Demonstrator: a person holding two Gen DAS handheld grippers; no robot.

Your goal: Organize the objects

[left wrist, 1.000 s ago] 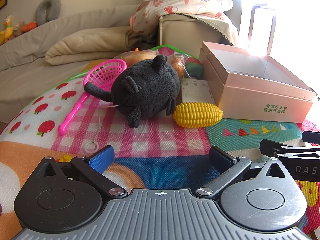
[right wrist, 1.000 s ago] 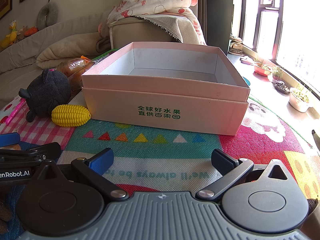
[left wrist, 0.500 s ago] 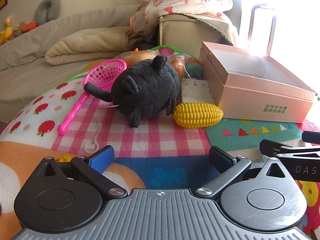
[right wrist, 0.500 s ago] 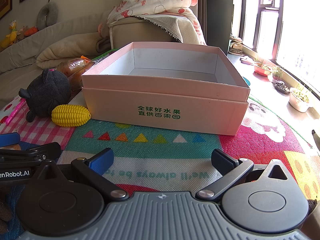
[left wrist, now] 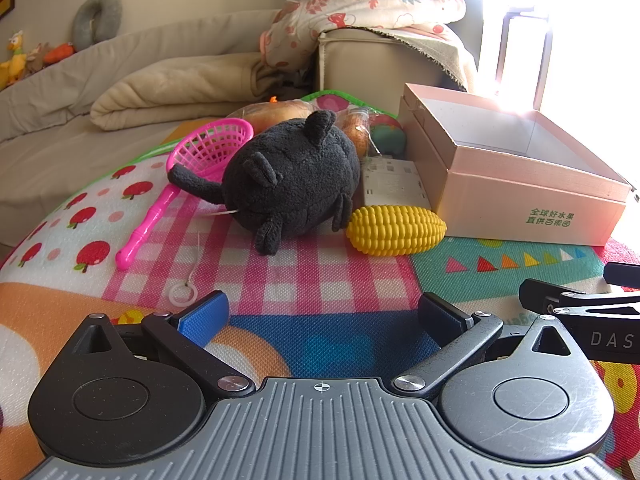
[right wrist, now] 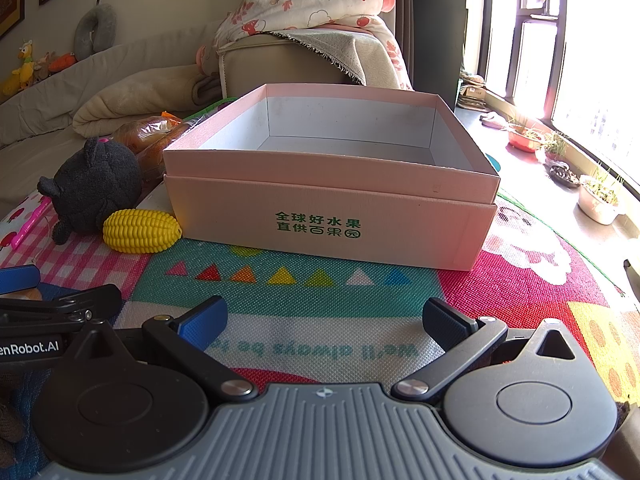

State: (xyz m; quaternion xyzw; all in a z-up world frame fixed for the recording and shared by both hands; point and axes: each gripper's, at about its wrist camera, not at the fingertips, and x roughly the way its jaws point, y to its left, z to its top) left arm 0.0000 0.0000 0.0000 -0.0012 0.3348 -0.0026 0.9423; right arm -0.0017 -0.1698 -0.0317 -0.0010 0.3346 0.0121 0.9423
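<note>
A black plush toy [left wrist: 288,184] lies on the colourful play mat [left wrist: 320,280], with a yellow toy corn cob [left wrist: 396,230] right of it and a pink toy net [left wrist: 192,172] behind its left side. An open, empty pink box [right wrist: 332,184] stands to the right; it also shows in the left wrist view [left wrist: 528,192]. The plush [right wrist: 96,184] and corn [right wrist: 140,230] sit left of the box. My left gripper [left wrist: 320,316] is open and empty, short of the plush. My right gripper [right wrist: 324,320] is open and empty, facing the box front.
Bagged toy food [left wrist: 360,128] and a white flat pack [left wrist: 394,180] lie behind the plush. A white ring on a string [left wrist: 182,294] lies near my left fingers. A sofa with blankets [left wrist: 180,92] is behind. Plant pots [right wrist: 600,196] line the window sill at right.
</note>
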